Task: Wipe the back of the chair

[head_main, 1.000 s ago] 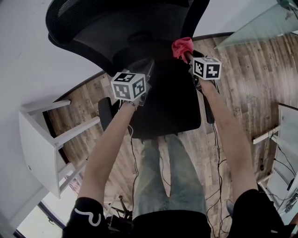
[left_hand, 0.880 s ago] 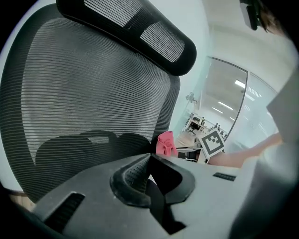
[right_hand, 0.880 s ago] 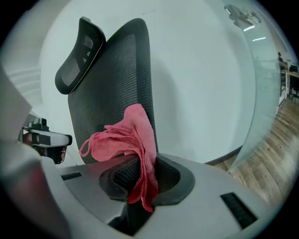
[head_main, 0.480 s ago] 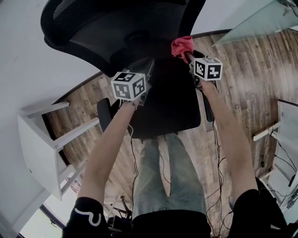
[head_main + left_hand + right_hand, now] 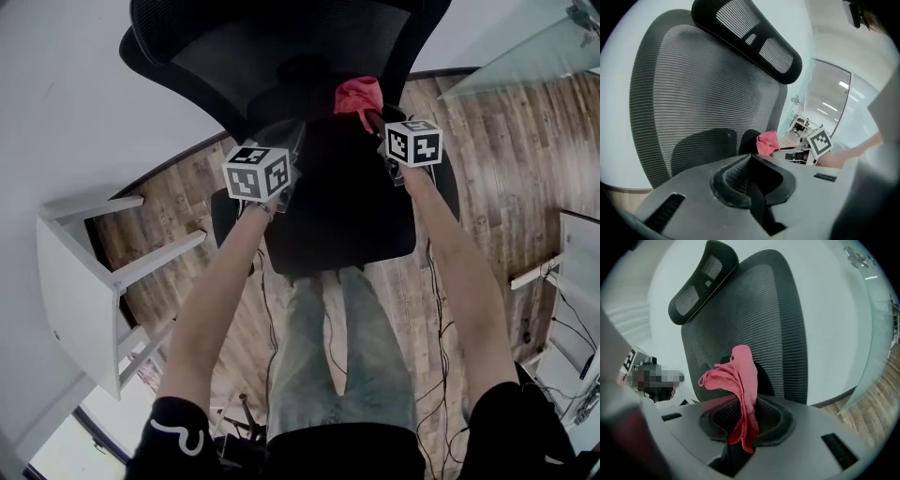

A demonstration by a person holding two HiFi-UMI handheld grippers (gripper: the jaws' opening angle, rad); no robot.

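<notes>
The black mesh chair back (image 5: 281, 47) fills the top of the head view, above its seat (image 5: 342, 202). My right gripper (image 5: 371, 116) is shut on a pink cloth (image 5: 358, 94), which lies at the lower middle of the backrest. In the right gripper view the cloth (image 5: 743, 380) hangs bunched from the right gripper (image 5: 743, 420) in front of the mesh (image 5: 773, 319) and headrest (image 5: 701, 282). My left gripper (image 5: 289, 133) is shut with nothing in it, just left of the cloth. The left gripper (image 5: 750, 161) faces the mesh (image 5: 703, 89), with the cloth (image 5: 766, 142) to its right.
A white shelf unit (image 5: 84, 281) stands at the left by the white wall. A glass panel (image 5: 525, 47) is at the upper right, white furniture (image 5: 581, 281) at the right edge. Cables (image 5: 436, 309) lie on the wooden floor. The person's legs (image 5: 328, 337) stand behind the seat.
The chair has swung so its back sits more to the right and centred in the head view. The pink cloth has shifted slightly left along the lower backrest. The left gripper has barely moved.
</notes>
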